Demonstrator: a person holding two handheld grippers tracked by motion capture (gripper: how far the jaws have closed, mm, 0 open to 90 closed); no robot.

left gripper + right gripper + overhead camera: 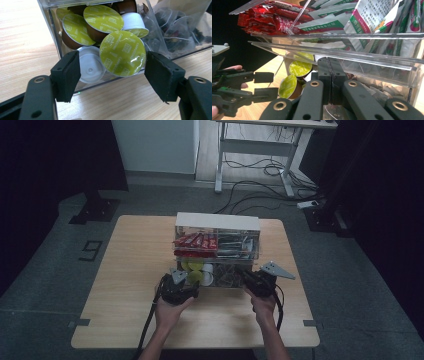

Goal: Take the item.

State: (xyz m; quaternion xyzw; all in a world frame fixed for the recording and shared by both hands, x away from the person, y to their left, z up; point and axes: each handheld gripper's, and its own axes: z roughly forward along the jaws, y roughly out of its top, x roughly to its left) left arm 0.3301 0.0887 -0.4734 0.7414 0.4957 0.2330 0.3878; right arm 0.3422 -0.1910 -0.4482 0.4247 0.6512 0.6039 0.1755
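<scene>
Clear two-tier acrylic organiser [218, 251] mid-tabletop [125, 280], slightly toward far edge. Upper tier: red sachets [196, 241] left, green-and-white packets [372, 17] right. Lower tier: coffee capsules left, tea bags [175, 30] right. Left tongs [112, 72] spread wide at near-left corner of lower tier, either side of a green-lidded cappuccino capsule [123, 53] leaning out the front; not gripping it, gaps both sides. White capsule [90, 65] just beside it, more green-lidded ones [103, 17] stacked behind. Right tongs [331, 75] pressed together, nothing visible between them, tips up against lower tier's right half under the clear shelf. From above: left tongs [186, 282] and right tongs [248, 279] both at organiser's near face
</scene>
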